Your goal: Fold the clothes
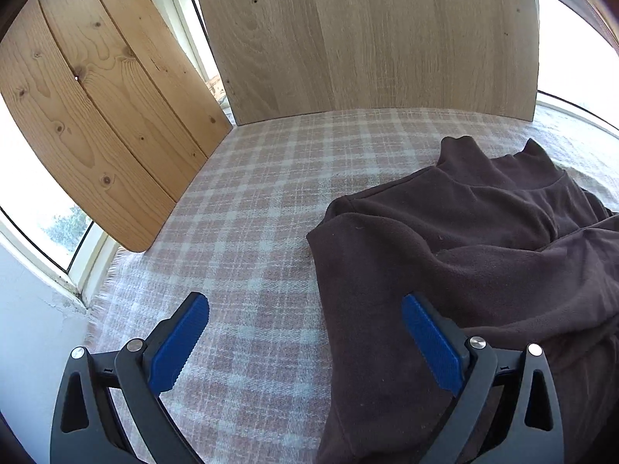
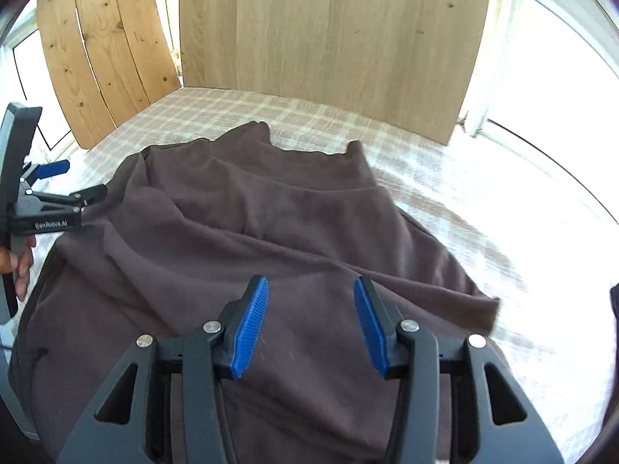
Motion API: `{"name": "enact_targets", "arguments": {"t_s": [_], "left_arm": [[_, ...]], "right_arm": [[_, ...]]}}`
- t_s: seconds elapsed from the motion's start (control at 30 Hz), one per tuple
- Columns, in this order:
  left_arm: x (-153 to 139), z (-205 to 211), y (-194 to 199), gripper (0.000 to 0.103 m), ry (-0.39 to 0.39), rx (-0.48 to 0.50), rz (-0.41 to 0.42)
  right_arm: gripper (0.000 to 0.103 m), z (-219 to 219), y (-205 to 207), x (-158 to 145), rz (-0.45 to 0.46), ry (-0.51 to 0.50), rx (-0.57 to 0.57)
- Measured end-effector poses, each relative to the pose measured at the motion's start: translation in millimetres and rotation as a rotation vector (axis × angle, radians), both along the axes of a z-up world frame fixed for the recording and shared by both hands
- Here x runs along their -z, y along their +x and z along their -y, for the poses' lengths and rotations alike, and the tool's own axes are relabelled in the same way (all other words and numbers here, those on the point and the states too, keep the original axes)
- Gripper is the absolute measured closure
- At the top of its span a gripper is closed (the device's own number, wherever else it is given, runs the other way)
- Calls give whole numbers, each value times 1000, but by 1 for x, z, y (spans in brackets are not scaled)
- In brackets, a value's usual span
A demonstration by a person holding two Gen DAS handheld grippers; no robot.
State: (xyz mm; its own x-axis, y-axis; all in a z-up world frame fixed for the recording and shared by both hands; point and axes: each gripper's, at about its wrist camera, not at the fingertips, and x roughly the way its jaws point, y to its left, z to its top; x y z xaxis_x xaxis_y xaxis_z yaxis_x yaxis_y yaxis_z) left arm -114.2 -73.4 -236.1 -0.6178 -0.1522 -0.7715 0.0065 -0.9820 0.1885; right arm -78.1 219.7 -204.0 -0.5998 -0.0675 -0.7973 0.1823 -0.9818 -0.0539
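still nothing gripped: brown fleece waits half-rumpled on the checked blanket

right now a dark brown fleece garment (image 2: 271, 224) lies spread on a pink-and-white checked blanket (image 1: 251, 201) that covers the worktop, with wooden boards (image 1: 108, 116) propped against the windows behind it. the left hand-held gripper (image 1: 305, 344) hangs at the garment's left edge with its blue pads (image 1: 182, 344) spread wide; one pad is over bare blanket, the other over the fleece, and nothing is between them. the right hand-held gripper (image 2: 311, 324) sits above the near part of the cloth, jaws partly spread and empty, pads clear of the fabric.

what could go wrong, i'd say: the cloth already carries diagonal ridges and a doubled-over layer across its middle. a pinch taken there may catch two layers at once, or only the top one, and the fold would come out skewed. the left one straddles the edge, so closing as it stands might nip only a thin lip of fleece that slips free on the lift, or snag the blanket along with it. the loose flap (image 2: 479, 309) at the near right could drag and bunch.

as for how it lies, the garment's long axis seems to run from the near edge away toward the boards, with two raised corners at the far end. which end is the neck or waist i cannot tell.
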Motion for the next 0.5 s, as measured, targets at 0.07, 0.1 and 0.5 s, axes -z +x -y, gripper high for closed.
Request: {"name": "enact_targets", "arguments": {"t_s": [0.07, 0.1, 0.5], "left_arm": [[-5, -2, 15, 2, 22, 19, -2], [-5, -3, 21, 2, 32, 27, 4], [43, 4, 28, 0, 128, 15, 121]], "right_arm": [[56, -36, 31, -3, 14, -14, 94], [56, -54, 44, -2, 27, -17, 146], [56, -121, 43, 33, 125, -270, 222]]}}
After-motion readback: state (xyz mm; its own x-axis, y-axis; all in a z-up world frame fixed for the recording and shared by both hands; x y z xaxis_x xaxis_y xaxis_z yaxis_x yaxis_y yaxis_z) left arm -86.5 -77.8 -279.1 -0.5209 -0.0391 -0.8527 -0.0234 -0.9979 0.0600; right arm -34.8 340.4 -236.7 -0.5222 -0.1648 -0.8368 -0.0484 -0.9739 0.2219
